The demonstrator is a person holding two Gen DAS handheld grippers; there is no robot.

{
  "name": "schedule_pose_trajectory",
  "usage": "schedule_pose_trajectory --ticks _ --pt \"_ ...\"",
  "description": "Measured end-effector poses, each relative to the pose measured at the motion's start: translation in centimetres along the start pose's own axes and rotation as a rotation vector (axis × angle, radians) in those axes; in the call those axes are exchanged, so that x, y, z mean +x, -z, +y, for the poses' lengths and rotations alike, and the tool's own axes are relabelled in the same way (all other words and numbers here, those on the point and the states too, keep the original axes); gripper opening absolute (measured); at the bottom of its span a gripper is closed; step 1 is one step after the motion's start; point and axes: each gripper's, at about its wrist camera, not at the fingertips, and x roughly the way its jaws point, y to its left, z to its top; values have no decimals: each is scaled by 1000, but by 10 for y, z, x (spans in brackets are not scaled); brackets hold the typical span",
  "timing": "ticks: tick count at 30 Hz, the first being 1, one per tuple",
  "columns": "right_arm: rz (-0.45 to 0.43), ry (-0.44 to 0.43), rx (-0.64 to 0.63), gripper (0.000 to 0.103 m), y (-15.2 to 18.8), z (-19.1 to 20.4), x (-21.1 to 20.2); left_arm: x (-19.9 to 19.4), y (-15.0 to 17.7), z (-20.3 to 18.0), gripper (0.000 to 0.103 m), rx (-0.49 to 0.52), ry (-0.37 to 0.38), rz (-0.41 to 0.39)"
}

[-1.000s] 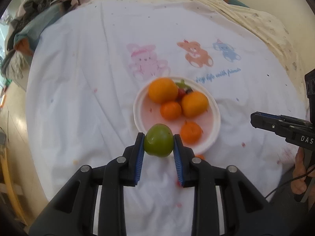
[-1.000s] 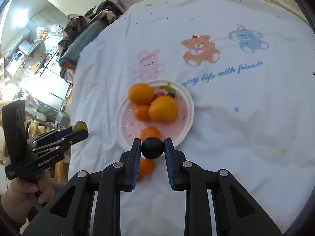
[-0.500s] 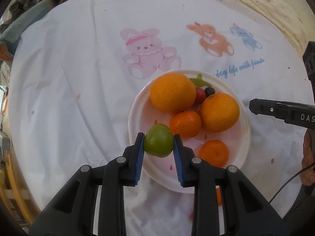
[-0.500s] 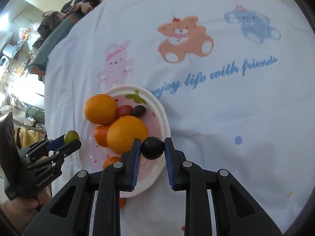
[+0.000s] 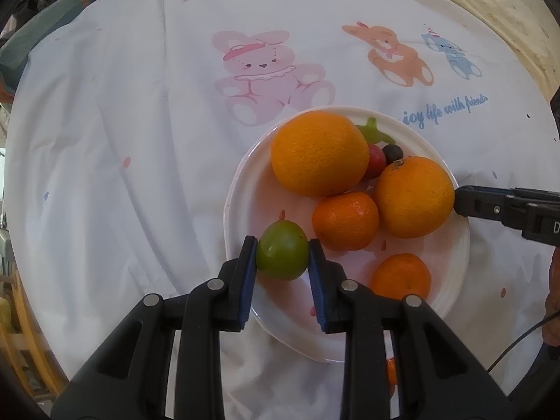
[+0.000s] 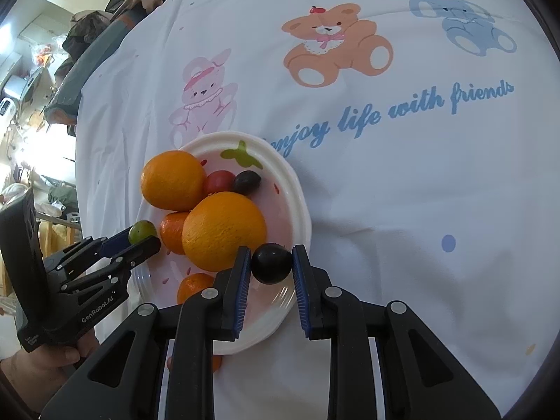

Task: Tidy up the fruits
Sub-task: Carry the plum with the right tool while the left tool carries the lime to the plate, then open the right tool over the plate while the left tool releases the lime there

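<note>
My left gripper [image 5: 282, 249] is shut on a green fruit [image 5: 282, 249], held low over the near left part of the white plate [image 5: 241, 182]. My right gripper [image 6: 272, 259] is shut on a small dark round fruit [image 6: 271, 263] over the plate's right rim [image 6: 302, 210]. On the plate lie two big oranges [image 5: 319, 154] [image 5: 413, 196], two mandarins [image 5: 344, 220] [image 5: 400, 275], a red cherry tomato [image 5: 376, 161] and a dark grape [image 5: 392, 153]. In the left wrist view the right gripper's fingers [image 5: 490, 203] reach in beside the right orange. In the right wrist view the left gripper [image 6: 141, 236] holds the green fruit [image 6: 141, 230].
A white cloth [image 5: 140, 140] printed with a pink bunny [image 5: 266, 77], bears and blue lettering covers the round table. One more mandarin [image 5: 391, 371] lies on the cloth near the plate's front rim. Bundled clothes [image 6: 105, 24] sit at the table's far left edge. A hand [image 6: 42, 367] grips the left tool.
Both grippers have come down and forward over the plate, each still holding its fruit. The plate and fruits look much larger and closer now.
</note>
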Motion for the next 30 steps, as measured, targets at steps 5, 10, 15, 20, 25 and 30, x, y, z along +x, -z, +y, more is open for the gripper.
schedule_pose_trajectory --ticks 5,10,15,20,25,30 --pt "-3 4 0 29 0 1 0 1 1 3 25 -12 26 9" --pt "-3 -7 4 50 -1 2 -2 0 1 4 43 -18 43 9" --pt "-73 -68 32 76 -6 1 -22 -15 1 0 92 -17 58 -40" --pt "-145 -131 78 79 -7 -4 -48 -42 -1 14 92 -74 96 -82" --pt "-195 -140 104 79 3 -4 -73 -80 5 47 92 -196 92 -143" --pt "-214 -112 83 79 24 4 -92 -102 30 75 92 -273 60 -177"
